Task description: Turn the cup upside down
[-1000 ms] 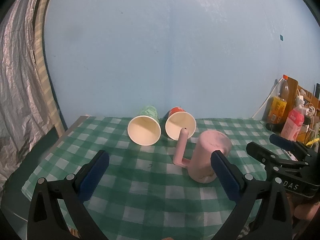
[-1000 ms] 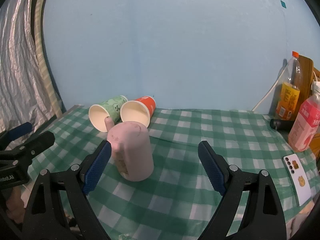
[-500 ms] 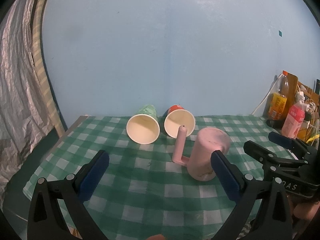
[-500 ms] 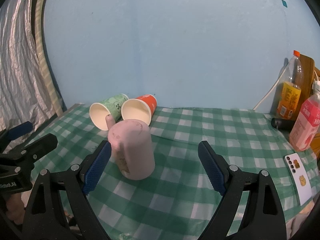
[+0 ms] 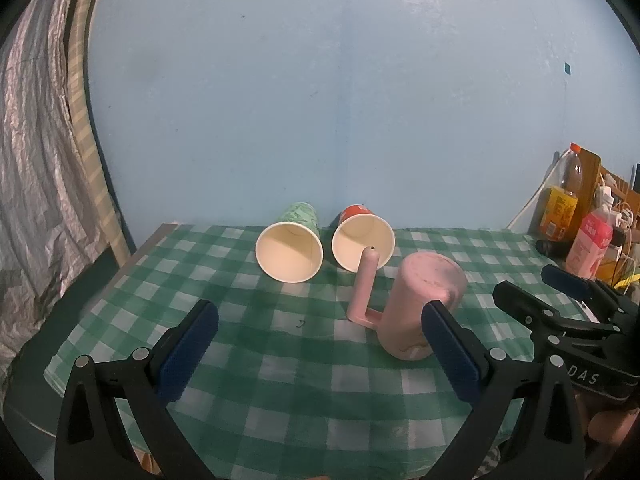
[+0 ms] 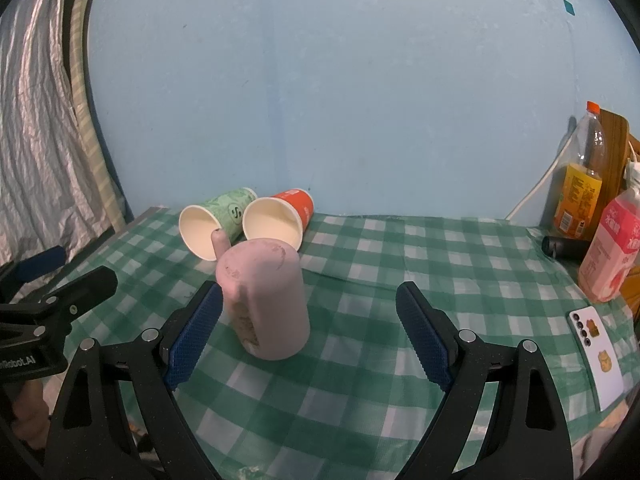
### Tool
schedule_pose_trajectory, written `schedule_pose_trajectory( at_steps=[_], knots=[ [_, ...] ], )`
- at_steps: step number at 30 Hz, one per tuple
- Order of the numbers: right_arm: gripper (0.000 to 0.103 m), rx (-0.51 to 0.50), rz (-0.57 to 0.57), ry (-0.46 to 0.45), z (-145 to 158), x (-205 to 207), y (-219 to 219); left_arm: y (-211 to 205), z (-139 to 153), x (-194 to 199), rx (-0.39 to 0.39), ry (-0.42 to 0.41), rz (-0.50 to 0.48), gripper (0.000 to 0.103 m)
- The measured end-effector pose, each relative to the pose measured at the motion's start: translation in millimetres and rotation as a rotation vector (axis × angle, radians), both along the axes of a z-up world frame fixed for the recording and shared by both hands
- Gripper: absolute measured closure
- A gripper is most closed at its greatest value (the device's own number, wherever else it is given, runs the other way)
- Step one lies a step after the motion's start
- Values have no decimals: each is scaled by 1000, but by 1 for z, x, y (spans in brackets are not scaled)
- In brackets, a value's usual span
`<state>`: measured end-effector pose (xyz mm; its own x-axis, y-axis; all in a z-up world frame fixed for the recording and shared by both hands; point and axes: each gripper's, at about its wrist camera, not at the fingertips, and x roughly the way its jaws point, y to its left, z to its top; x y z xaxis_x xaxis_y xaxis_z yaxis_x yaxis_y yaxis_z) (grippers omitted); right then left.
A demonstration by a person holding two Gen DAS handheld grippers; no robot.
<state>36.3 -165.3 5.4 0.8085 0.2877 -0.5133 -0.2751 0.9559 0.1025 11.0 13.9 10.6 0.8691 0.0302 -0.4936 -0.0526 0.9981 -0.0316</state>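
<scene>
A pink cup (image 5: 420, 304) with a long handle (image 5: 365, 286) stands upside down on the green checked tablecloth (image 5: 288, 360); it also shows in the right wrist view (image 6: 266, 300). My left gripper (image 5: 320, 348) is open and empty, the cup just behind its right finger. My right gripper (image 6: 308, 336) is open and empty, the cup just inside its left finger. Each gripper shows at the edge of the other's view, my right gripper (image 5: 560, 300) and my left gripper (image 6: 52, 276).
A green paper cup (image 5: 290, 246) and a red paper cup (image 5: 362, 242) lie on their sides at the back, mouths toward me. Bottles (image 6: 580, 184) and a pink carton (image 6: 612, 252) stand at the right. A white phone (image 6: 598, 356) lies near the right edge.
Both grippers have drawn back and risen slightly, so the table sits lower in view. The pink cup has stayed upside down in place.
</scene>
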Motion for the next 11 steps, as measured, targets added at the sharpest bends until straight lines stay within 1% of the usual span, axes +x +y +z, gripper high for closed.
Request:
schedule_pose_trajectory(
  at_steps=[7,11],
  knots=[
    [16,3,-2,6,0,1,0,1,-1,-2,-16,-6,-1,1],
    [16,3,-1,7,0,1,0,0,-1,-3,-12,-6,-6,1]
  ],
)
